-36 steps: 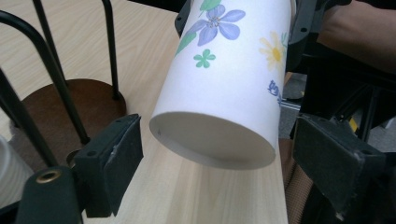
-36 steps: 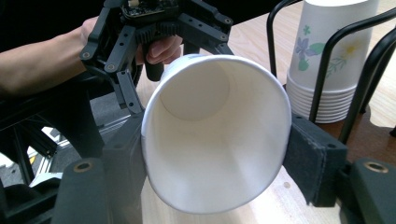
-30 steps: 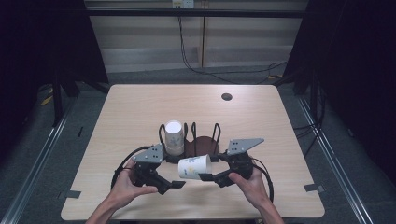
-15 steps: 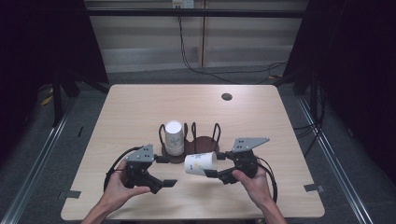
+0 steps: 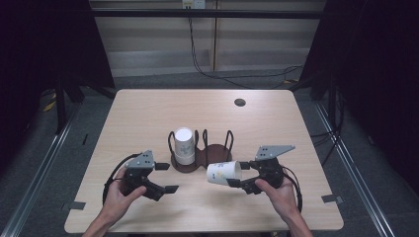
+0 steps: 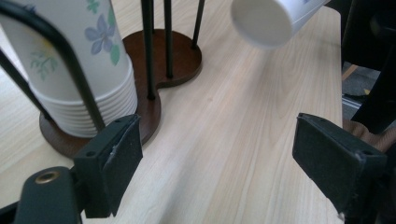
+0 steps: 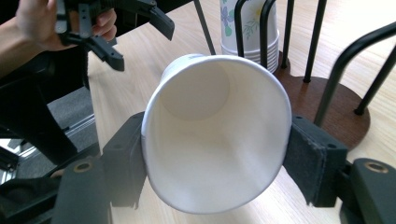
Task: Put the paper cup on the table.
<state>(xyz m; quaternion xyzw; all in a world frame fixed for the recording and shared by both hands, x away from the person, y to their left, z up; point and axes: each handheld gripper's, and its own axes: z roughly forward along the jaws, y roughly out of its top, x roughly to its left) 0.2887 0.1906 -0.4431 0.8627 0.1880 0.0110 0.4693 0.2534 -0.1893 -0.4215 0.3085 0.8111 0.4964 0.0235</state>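
Note:
A brown two-bay cup holder (image 5: 216,152) with black wire posts stands mid-table. Its left bay holds an upside-down stack of flowered paper cups (image 5: 184,145) (image 6: 79,70) (image 7: 247,28); the right bay of the holder (image 7: 336,107) is bare. My right gripper (image 5: 237,174) (image 7: 215,158) is shut on a single white paper cup (image 5: 224,173) (image 7: 215,154) lying on its side just above the table, bottom towards the left gripper. That cup (image 6: 271,18) hangs at the top of the left gripper view. My left gripper (image 5: 166,177) (image 6: 217,158) (image 7: 140,42) is open with nothing between its jaws, left of the holder's base (image 6: 180,51).
The wooden table (image 5: 148,113) has a small dark round hole (image 5: 240,102) at the back right. Its front edge runs close under both hands. Cables loop from each gripper onto the tabletop.
The two hands have drawn apart: the left gripper slid left, away from the cup, and the right gripper carried the cup to the right.

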